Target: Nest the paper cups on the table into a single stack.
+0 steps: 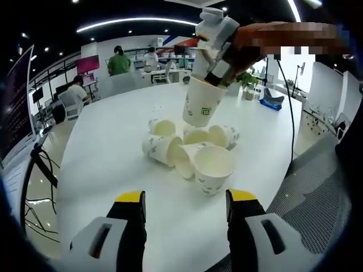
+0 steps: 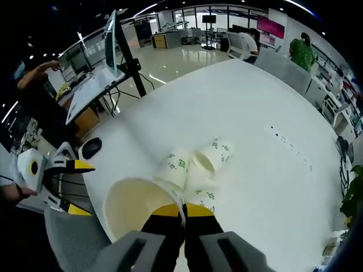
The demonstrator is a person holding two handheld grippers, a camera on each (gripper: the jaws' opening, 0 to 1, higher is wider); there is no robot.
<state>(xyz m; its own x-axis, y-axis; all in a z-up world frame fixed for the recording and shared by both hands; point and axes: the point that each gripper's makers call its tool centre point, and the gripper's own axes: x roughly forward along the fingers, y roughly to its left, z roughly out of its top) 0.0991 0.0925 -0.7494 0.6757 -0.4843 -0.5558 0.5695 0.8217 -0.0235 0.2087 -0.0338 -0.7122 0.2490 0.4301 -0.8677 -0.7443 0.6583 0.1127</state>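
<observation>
Several white paper cups with green print lie on their sides in a heap on the white table. Above the heap hangs one more cup, upright, my right gripper shut on its rim. The right gripper view looks into that held cup, with the right gripper pinching its rim. Two lying cups show beneath it. My left gripper stands open near the table's front edge, short of the heap, nothing between its fingers. It also appears at the left as the left gripper.
A white power strip lies on the table beyond the cups. A monitor on a stand is beside the table. People sit at desks in the background. A mesh chair stands to the right.
</observation>
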